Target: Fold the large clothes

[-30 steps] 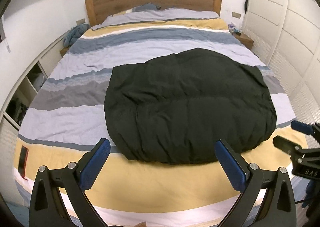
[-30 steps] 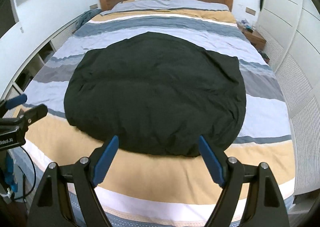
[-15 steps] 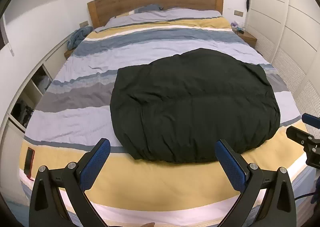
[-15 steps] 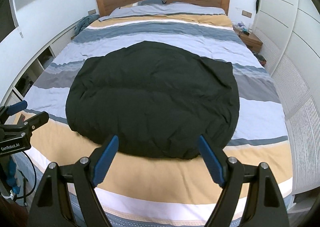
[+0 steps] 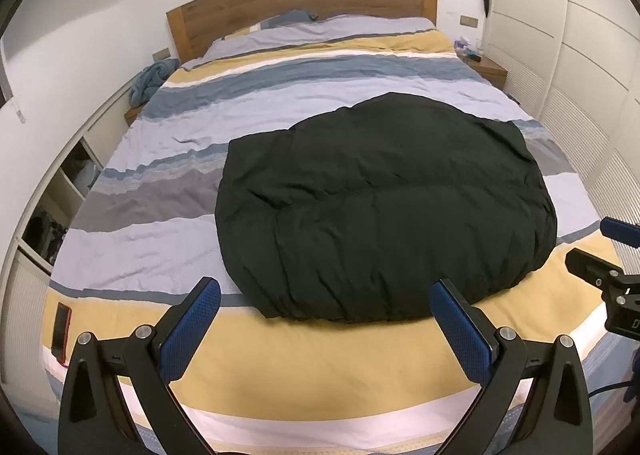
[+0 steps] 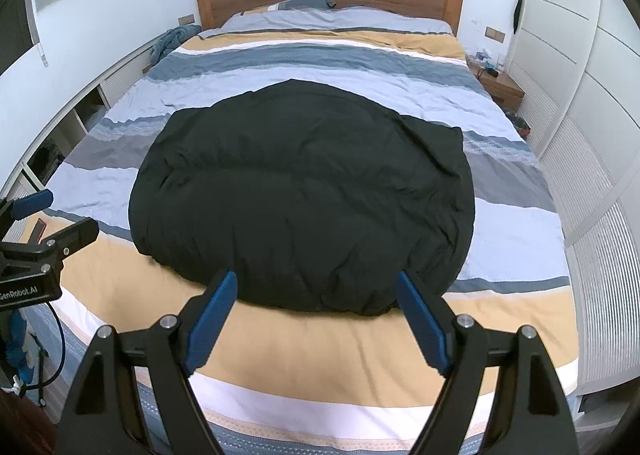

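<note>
Black and puffy, the padded garment [image 5: 384, 207] lies as a broad rounded mound on the striped bed [image 5: 168, 251], toward its foot edge and shifted to the right side, with bare cover between its near hem and the foot. It already looks doubled over; a crease runs across it from side to side, so its long axis seems to follow the width of the bed, parallel to the foot edge.

Both grippers hang short of it, off the foot of the bed, touching nothing. The right gripper [image 6: 316, 319] faces the mound [image 6: 304, 195] squarely, its jaws spread wide with the near hem just beyond the blue pads. The left gripper [image 5: 324, 319], jaws equally parted and empty, sits further toward the left corner, so the garment lies ahead and to its right. By my reading the right hand is the nearer one to the near hem, while the left is better placed for the garment's left edge.

A red-edged phone [image 5: 61, 329] lies at the bed's left foot corner, well apart.
</note>
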A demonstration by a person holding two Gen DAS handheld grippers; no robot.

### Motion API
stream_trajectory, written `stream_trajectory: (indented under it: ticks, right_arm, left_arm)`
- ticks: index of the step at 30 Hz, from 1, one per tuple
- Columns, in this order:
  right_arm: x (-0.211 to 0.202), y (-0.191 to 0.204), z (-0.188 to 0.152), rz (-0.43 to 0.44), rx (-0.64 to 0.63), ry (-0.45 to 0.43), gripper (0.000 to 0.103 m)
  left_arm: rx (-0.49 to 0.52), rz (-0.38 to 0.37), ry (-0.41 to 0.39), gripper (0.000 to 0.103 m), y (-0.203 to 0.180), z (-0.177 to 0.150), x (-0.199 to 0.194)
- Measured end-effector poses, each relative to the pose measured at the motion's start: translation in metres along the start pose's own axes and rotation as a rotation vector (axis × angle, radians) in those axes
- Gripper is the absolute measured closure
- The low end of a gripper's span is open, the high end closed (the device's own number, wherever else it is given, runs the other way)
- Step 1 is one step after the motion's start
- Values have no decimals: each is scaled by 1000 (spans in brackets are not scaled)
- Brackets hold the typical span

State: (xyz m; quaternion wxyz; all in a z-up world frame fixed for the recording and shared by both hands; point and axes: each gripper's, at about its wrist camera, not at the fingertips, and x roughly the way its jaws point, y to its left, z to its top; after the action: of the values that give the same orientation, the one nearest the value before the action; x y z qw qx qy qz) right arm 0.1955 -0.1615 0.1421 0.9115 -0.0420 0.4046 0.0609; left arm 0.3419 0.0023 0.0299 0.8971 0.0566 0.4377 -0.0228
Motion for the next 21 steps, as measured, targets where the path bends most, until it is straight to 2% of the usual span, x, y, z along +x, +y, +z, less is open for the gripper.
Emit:
stream_trajectory:
  ticks: [21]
  right_arm:
    - [3, -10, -18, -30, 22, 24, 22]
  left_arm:
    - [-1, -4, 10, 1, -2, -7, 3]
